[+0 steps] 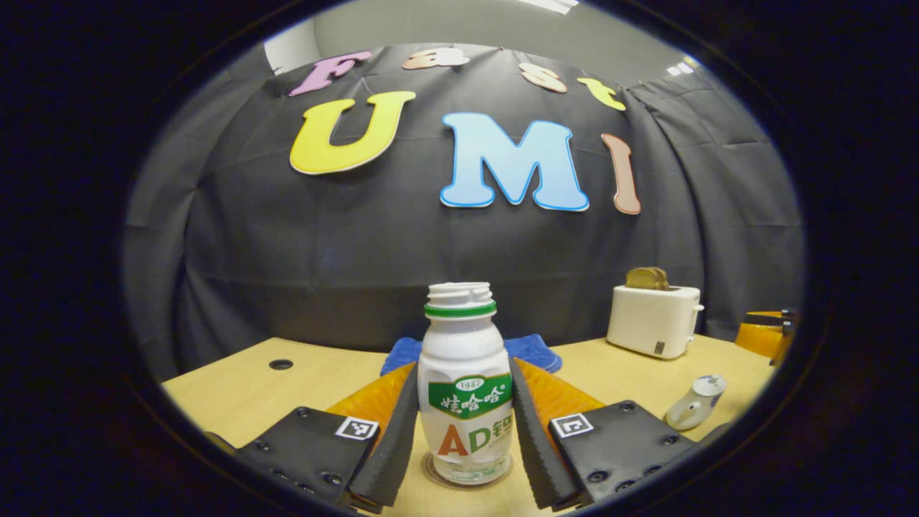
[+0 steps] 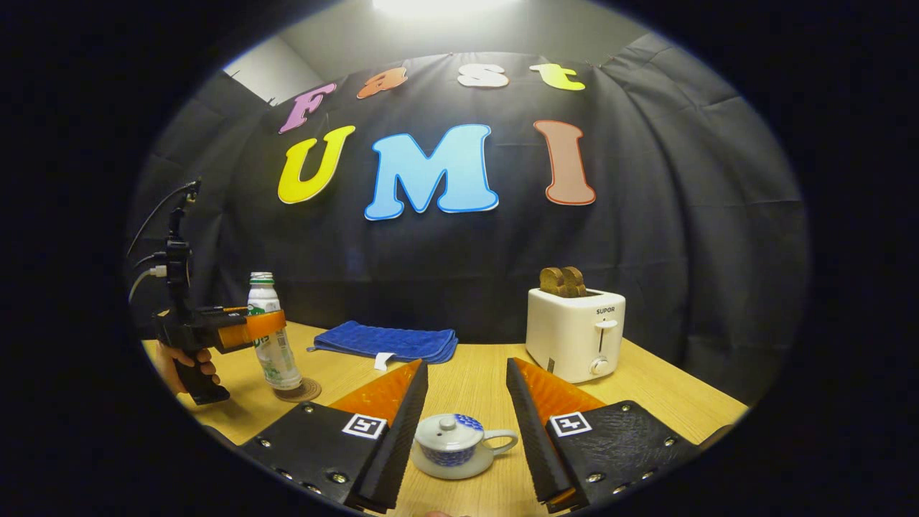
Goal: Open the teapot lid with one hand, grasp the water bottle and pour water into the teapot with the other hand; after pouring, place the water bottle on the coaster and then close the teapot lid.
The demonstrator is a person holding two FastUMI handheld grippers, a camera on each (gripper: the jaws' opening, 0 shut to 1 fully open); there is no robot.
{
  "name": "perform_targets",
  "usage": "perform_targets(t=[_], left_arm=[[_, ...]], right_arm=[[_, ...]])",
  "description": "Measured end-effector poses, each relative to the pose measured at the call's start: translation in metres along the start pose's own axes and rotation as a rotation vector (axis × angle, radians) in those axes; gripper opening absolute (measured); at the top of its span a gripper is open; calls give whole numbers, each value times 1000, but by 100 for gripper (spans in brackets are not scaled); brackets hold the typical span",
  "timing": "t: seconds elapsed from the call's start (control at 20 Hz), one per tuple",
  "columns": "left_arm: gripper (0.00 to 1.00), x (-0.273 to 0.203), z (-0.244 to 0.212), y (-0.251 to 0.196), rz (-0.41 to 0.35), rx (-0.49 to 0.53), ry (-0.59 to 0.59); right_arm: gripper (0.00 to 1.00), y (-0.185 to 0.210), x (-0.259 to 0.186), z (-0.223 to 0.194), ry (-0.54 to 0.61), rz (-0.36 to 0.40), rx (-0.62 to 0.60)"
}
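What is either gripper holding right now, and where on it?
Left gripper brackets the bottle at mid-body; a firm grip cannot be told. Right gripper holds nothing.

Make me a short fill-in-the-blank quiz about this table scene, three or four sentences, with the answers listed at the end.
1. The water bottle stands on a round ____.
2. The teapot on the table has its lid ____.
3. Slices of bread stick out of the white ____.
4. A folded blue ____ lies near the back wall.

Missing words: coaster; on; toaster; towel
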State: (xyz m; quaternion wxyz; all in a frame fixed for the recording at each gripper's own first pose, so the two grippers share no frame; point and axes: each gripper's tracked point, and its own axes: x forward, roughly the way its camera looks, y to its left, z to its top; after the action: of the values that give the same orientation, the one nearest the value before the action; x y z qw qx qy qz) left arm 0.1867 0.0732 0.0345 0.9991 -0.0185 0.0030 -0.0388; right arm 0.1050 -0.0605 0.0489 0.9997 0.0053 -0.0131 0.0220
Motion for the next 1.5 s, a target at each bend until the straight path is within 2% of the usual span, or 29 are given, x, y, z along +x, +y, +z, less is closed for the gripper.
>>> perform_targets(t=[0.05, 0.35, 0.7, 0.75, 0.85, 0.9, 0.95, 1.1, 1.5], left_arm=[[77, 3, -1, 0, 2, 11, 0], [77, 12, -9, 1, -2, 56, 12], [78, 11, -11, -1, -6, 53, 11], [68, 12, -11, -2, -8, 49, 10], [75, 12, -12, -2, -12, 50, 14], [82, 10, -10, -4, -19, 51, 10], [84, 8, -6, -5, -20, 55, -2], [100, -2, 6, -11, -27, 78, -41], [100, -25, 15, 8, 29, 58, -53]], right_arm=[[68, 0, 1, -2, 5, 2, 0], [68, 3, 1, -3, 11, 9, -10], [68, 3, 2, -4, 13, 11, -9], [68, 3, 1, -4, 14, 11, -9], [68, 3, 1, -4, 14, 10, -11], [68, 3, 1, -4, 13, 9, -11], [68, 2, 0, -2, 9, 9, -12], [68, 2, 0, -2, 5, 12, -4], [68, 5, -6, 3, -12, 16, -14]])
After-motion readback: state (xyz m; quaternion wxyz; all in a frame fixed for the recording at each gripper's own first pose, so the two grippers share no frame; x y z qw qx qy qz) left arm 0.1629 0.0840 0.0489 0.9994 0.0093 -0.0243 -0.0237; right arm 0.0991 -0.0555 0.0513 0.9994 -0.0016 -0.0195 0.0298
